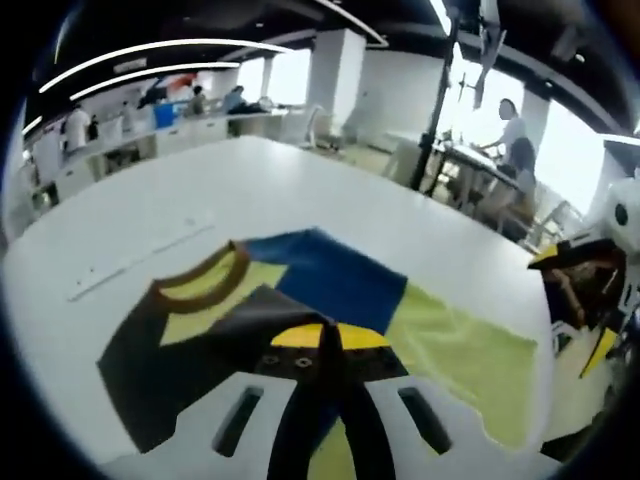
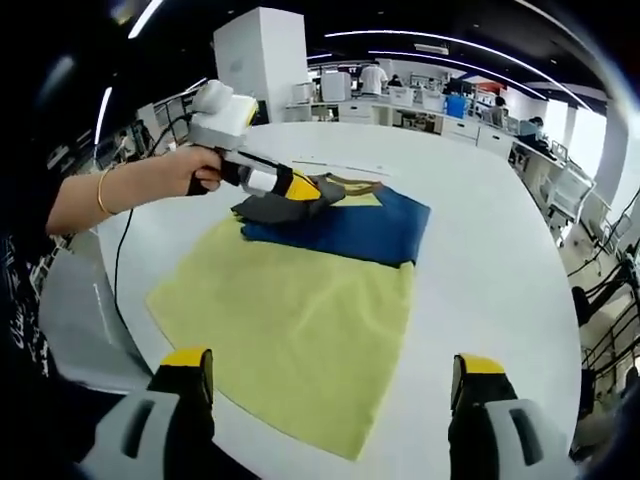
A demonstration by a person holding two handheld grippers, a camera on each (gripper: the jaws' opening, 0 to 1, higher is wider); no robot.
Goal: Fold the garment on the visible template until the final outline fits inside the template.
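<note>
Colour-blocked cloth garment [image 2: 300,290] in pale yellow-green, royal blue and dark brown lying spread on a broad white tabletop [image 2: 480,240], near the table's near-left edge in the right gripper view. Yellow-green body panel [image 2: 285,320] flat and nearest the camera; blue panel [image 2: 350,232] across its far end; dark brown sleeve section [image 2: 285,208] lifted and bunched at the far left. In the left gripper view, brown ribbed collar [image 1: 205,275] curving at the left of the blue panel [image 1: 335,275], yellow-green cloth [image 1: 465,350] stretching off to the right.

Left gripper [image 2: 312,190], white-bodied with yellow-and-black tips, held in a hand [image 2: 195,170] with a gold bangle at the wrist, jaws clamped together on the brown sleeve fabric; same grip seen close in the left gripper view, tips [image 1: 322,340] pinched on dark cloth [image 1: 200,350].

Right gripper [image 2: 332,385] low at the near edge, jaws wide apart, yellow-capped black tips either side of the yellow-green hem, not touching it as far as can be told.

Thin pale line marks [image 1: 140,262] on the tabletop left of the garment. Beyond, an open office with white desks [image 2: 440,120], white pillar [image 2: 258,60], long ceiling light strips [image 1: 150,50], and people [image 1: 510,135] standing far off.
</note>
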